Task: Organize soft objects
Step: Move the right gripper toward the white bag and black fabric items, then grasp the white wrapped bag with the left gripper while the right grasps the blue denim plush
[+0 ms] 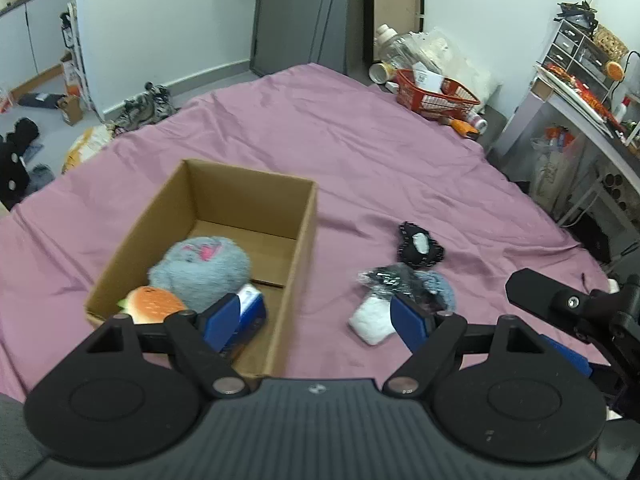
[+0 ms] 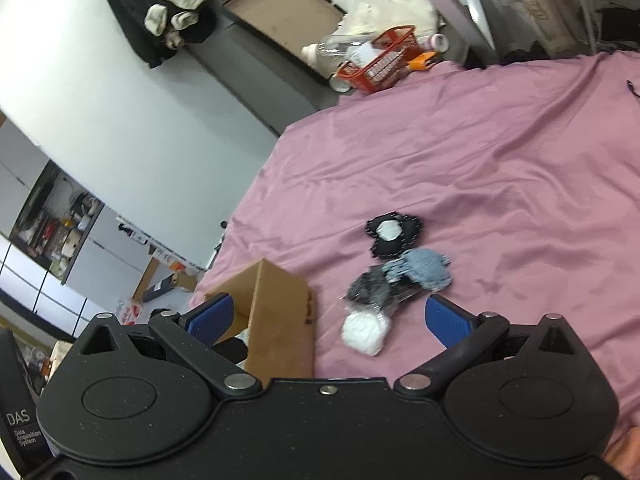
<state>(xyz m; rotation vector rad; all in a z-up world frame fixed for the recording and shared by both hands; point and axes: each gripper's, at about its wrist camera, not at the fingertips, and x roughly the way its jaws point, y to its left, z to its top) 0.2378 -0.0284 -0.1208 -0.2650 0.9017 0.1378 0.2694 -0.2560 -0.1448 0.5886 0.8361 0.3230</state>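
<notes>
An open cardboard box point(image 1: 304, 236) sits on the pink bedsheet point(image 1: 360, 152). Inside lie a grey-blue fluffy plush point(image 1: 200, 268), a burger plush point(image 1: 154, 304) and a blue-and-white packet point(image 1: 252, 308). To its right on the sheet are a black stitched plush with a white patch point(image 1: 418, 246), a grey-black bundle in clear wrap point(image 1: 394, 278) and a white soft ball point(image 1: 372, 320). My left gripper point(image 1: 316, 316) is open over the box's right wall, holding nothing. My right gripper point(image 2: 328, 318) is open, empty, just short of the white ball point(image 2: 366, 334), the bundle point(image 2: 372, 290) and a blue-grey plush point(image 2: 424, 268).
A red basket point(image 1: 436, 96) with bottles and bags stands at the bed's far corner. A cluttered desk point(image 1: 580, 120) runs along the right side. Clothes and boxes lie on the floor at left. The box corner point(image 2: 280, 312) is close to my right gripper's left finger.
</notes>
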